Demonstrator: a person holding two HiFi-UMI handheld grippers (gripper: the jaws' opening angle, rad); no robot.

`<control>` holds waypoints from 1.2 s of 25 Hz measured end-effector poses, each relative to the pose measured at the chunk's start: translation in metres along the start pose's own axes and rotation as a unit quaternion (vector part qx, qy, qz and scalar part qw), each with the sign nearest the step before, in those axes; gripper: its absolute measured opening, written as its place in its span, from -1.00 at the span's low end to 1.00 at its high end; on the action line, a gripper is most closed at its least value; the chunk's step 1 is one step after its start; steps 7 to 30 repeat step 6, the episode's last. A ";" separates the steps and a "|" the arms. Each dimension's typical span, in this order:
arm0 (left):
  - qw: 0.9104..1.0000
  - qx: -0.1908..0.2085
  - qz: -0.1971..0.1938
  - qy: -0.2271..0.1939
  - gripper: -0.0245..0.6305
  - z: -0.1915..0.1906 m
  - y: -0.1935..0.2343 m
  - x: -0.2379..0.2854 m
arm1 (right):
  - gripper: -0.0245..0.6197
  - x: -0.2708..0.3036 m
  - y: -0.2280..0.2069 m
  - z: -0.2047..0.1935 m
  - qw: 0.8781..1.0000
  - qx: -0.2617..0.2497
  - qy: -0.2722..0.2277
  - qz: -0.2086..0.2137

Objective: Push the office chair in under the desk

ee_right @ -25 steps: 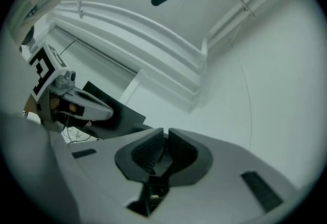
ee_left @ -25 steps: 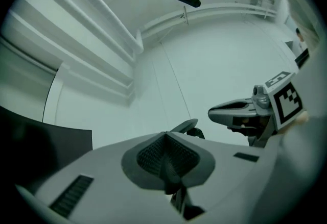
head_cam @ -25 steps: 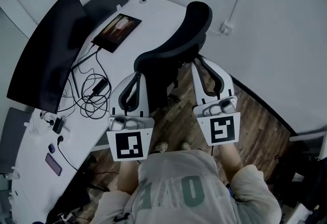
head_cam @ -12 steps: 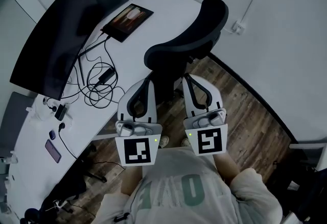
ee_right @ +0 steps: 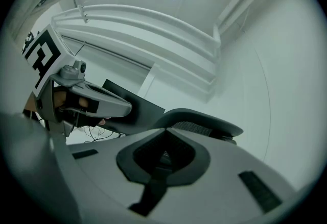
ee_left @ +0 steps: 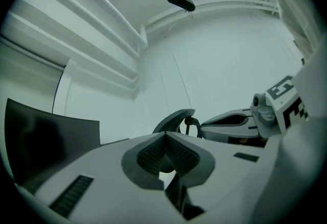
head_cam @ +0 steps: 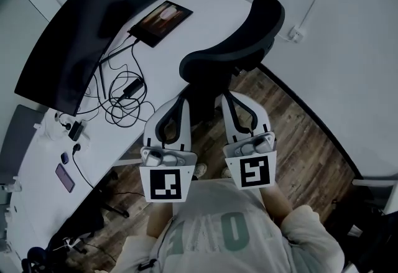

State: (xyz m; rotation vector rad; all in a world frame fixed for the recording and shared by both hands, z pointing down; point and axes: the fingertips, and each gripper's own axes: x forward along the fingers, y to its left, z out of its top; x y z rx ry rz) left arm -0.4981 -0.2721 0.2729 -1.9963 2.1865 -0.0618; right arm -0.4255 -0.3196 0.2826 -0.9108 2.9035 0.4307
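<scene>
The black office chair (head_cam: 217,57) stands beside the white desk (head_cam: 205,10), its headrest (head_cam: 264,17) at the upper right of the head view. Both grippers are held side by side just behind the backrest. My left gripper (head_cam: 180,99) is shut with nothing between its jaws, its tips by the backrest's left edge. My right gripper (head_cam: 227,98) is also shut and empty, tips at the backrest's lower right. Whether either touches the chair I cannot tell. In the left gripper view the shut tips (ee_left: 164,137) point at the chair (ee_left: 176,120). The right gripper view shows shut tips (ee_right: 164,135) under the chair's top (ee_right: 202,120).
On the desk are a dark curved monitor (head_cam: 68,41), a lit tablet (head_cam: 160,22), tangled cables (head_cam: 124,101) and a small purple object (head_cam: 64,177). A wood floor (head_cam: 298,135) lies to the right, bounded by a white wall (head_cam: 348,48) with a socket (head_cam: 295,33).
Both grippers have drawn closer together and sunk a little behind the chair's back. The right gripper's jaws, apart a second ago, are now shut. The head view has shifted slightly.
</scene>
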 end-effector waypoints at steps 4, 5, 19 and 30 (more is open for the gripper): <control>1.000 0.003 -0.002 0.003 -0.88 -0.001 -0.004 0.000 | -0.86 -0.002 0.001 -0.002 1.000 -0.002 0.004 0.006; 1.000 0.003 -0.002 0.004 -0.88 -0.002 -0.005 0.000 | -0.86 -0.002 0.001 -0.002 1.000 0.000 0.004 0.006; 1.000 0.002 -0.002 0.006 -0.88 -0.003 -0.005 0.000 | -0.86 -0.002 0.000 -0.002 1.000 0.002 0.004 0.005; 1.000 0.002 -0.002 0.006 -0.88 -0.003 -0.005 0.000 | -0.86 -0.002 0.000 -0.002 1.000 0.002 0.004 0.005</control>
